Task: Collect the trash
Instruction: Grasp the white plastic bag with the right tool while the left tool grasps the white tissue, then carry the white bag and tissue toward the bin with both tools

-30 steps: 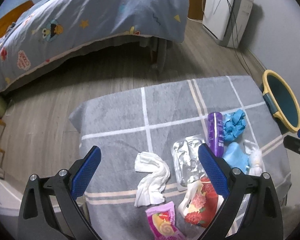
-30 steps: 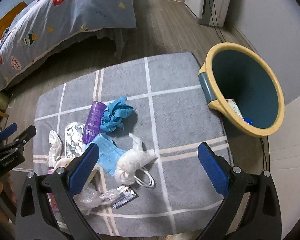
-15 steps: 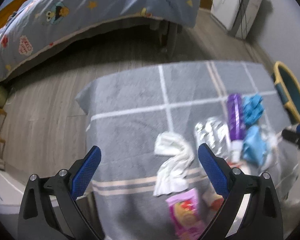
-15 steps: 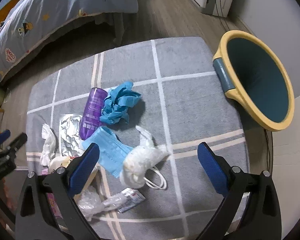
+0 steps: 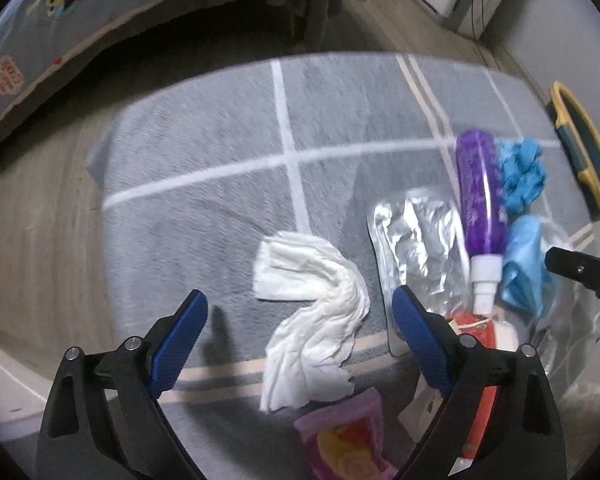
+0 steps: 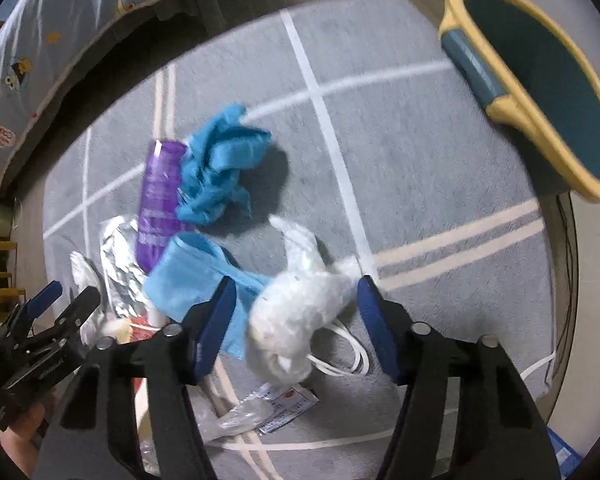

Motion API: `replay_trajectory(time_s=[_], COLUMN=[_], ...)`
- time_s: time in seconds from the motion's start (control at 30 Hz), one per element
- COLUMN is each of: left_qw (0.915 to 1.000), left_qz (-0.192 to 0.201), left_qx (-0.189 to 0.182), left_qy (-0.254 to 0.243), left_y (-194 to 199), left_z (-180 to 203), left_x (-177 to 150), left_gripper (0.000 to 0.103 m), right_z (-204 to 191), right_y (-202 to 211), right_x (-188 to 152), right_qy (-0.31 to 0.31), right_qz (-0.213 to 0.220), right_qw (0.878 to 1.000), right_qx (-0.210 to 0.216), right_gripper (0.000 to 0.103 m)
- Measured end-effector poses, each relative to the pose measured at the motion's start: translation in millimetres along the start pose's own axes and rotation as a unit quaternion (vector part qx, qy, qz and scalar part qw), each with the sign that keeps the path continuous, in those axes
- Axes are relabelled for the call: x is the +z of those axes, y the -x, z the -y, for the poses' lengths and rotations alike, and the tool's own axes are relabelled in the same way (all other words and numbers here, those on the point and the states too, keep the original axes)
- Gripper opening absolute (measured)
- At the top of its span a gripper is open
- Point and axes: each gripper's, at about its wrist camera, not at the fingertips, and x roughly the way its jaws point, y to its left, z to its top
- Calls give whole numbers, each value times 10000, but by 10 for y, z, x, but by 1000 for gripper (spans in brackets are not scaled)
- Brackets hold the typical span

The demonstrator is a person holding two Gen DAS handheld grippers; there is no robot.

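My right fingers (image 6: 296,308), just closing, straddle the soft, light white wad (image 6: 296,312), probably not yet pinching its middle; my left fingers (image 5: 300,334) spread over the limp tissue (image 5: 316,316).

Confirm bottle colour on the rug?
Purple bottle with a white cap; clearest in the left wrist view.

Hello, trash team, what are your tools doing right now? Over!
Left tool open over the white tissue. Right tool has just been closing around the white plastic bag, not gripping yet. Blue face mask beside its left finger. Bin waiting.
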Motion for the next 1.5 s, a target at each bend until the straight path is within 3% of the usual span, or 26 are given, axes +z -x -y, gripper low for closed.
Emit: replay_trajectory(time_s=[0.03,0.07,0.1,0.17,0.27,0.53,0.67,0.9,1.1,1.5], left_qw=[10000,10000,10000,10000,9989,9986,9970,9935,9907,9835], left_qz=[-57,-42,-25,49,199,534,771,1094,1303,1718], left_qx=[-9,30,23,-63,-341,-43,71,305,359,404], left_qy=[-30,-75,-74,51,235,-23,-86,-95,-154,-399], left_y=[-28,-27,-19,24,112,311,447,638,752,915], left_z=[5,9,-2,-51,-125,-94,19,209,313,628], left_x=[0,-2,2,15,16,21,29,62,106,184], left_gripper=[79,75,69,43,23,19,19,19,19,19], right_z=[11,13,3,-20,-23,-99,-120,272,714,931], right_y=[-32,-57,-56,1,130,830,1326,1948,2110,2009], right_x=[-2,-2,5,31,71,69,23,152,220,292], right_qy=[-5,24,79,174,137,368,923,1032,700,719], right_qz=[-65,-120,-125,-12,182,982,1755,2561,2658,2515], right_qw=[10000,9999,9999,9998,9997,9944,9795,9605,9615,9650], right_qx=[4,8,2,-5,41,133,-355,-336,9,182], right_gripper=[45,39,38,34,33,33,33,33,33,33])
